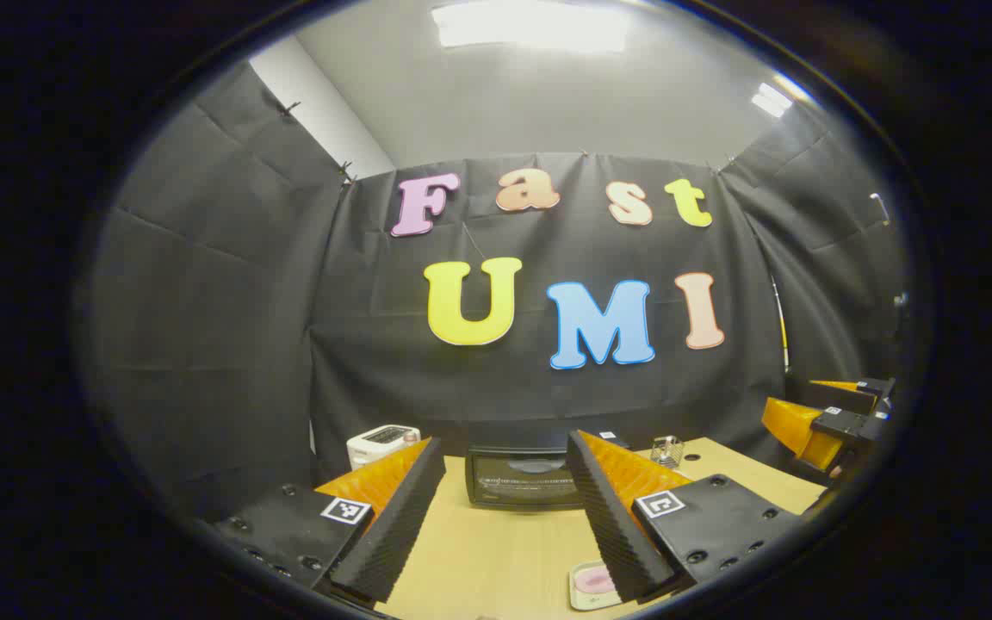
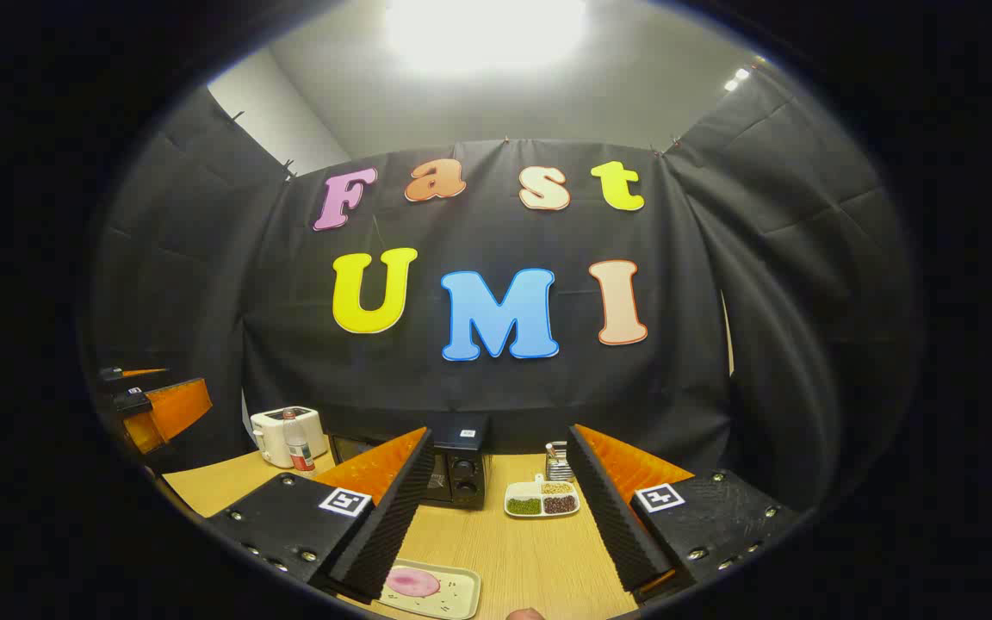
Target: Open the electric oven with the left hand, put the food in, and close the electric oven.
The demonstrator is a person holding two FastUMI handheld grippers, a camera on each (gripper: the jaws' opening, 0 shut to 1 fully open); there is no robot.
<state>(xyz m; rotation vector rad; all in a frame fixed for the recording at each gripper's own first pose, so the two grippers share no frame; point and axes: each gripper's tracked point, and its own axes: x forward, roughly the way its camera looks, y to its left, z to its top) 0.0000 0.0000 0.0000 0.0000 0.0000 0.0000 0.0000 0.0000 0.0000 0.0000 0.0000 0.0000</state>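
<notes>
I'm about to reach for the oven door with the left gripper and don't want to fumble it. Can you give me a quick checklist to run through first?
1. Oven door shut and facing the left gripper: ok, it sits straight ahead between the fingers.
2. Left gripper open and holding nothing: ok.
3. Right gripper open and holding nothing: ok.
4. Food ready: ok, a pink piece lies on the tray near the right gripper.
5. Table between left gripper and oven free of obstacles: ok.
6. Door handle located: cannot tell, too small and dark.
</notes>
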